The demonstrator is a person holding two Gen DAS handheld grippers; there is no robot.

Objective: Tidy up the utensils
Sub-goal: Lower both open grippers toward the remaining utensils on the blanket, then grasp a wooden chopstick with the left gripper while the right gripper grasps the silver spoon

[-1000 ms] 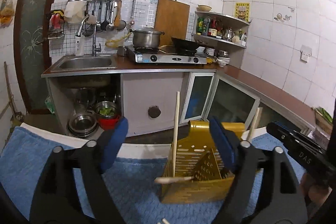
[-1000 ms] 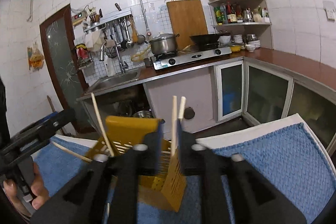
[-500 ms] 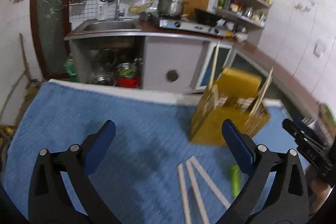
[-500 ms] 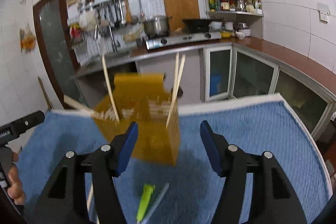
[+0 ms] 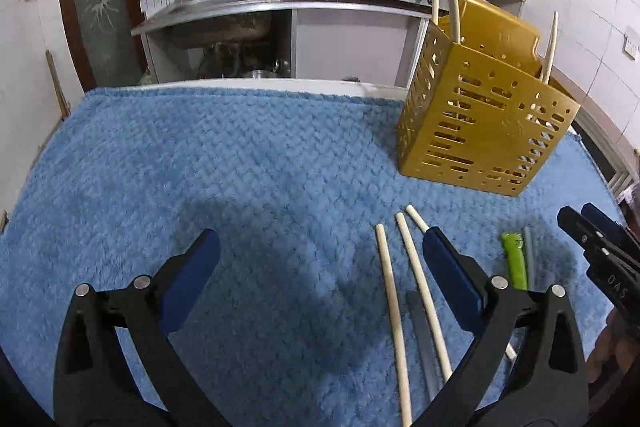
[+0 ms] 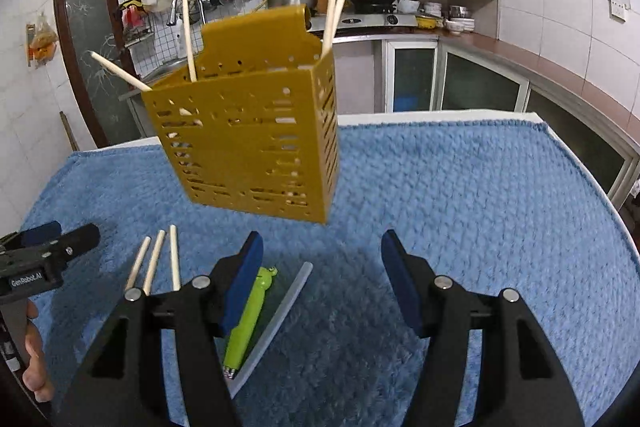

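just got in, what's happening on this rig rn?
A person with a gripper in each hand is sorting utensils on a blue towel. The yellow holder stands upright with four chopsticks in it. Three chopsticks, a green-handled utensil and a translucent stick lie loose on the towel. The left gripper and right gripper are both open and empty, above the loose pieces.

Left hand-held gripper (image 5: pixel 320 279) and right hand-held gripper (image 6: pixel 320 279) apparently gape wide, empty.
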